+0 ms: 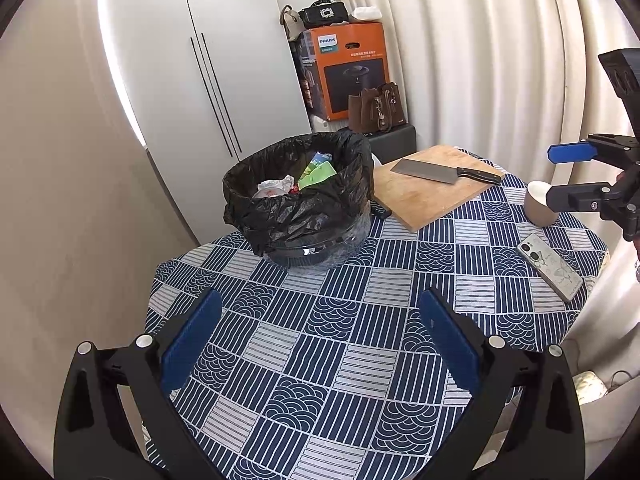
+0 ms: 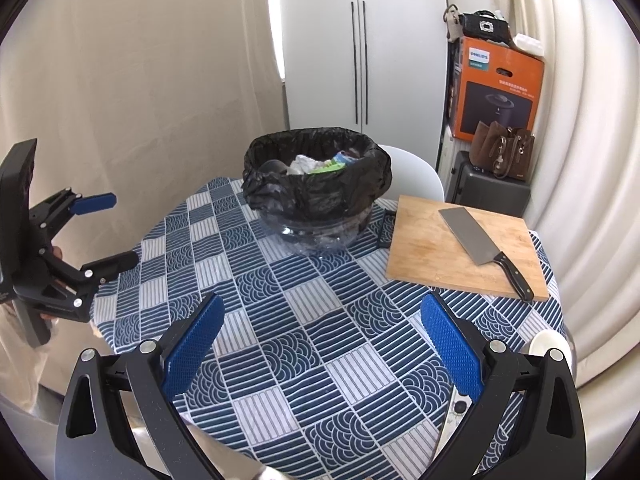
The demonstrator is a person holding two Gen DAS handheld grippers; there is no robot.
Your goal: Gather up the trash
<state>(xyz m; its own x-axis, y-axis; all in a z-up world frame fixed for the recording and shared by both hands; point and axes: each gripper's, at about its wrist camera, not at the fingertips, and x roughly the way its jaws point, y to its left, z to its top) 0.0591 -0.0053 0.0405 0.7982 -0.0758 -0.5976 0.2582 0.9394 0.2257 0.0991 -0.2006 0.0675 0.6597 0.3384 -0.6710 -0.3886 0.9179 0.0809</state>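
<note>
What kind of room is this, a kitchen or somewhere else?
Most likely a small home dining corner. A table with a patterned tablecloth holds a cutting board with a cleaver, and a lined trash bin; curtains and a cupboard stand behind.

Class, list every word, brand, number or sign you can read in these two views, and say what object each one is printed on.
"PHILIPS": white panel at the top of the orange box, beside the cupboard; it reads the same in the right wrist view.
Small lines under the brand and along the box top edge: too small to read.
Printing on the wrappers in the trash bin: blurred.
Pattern on the phone case: no legible text.
</note>
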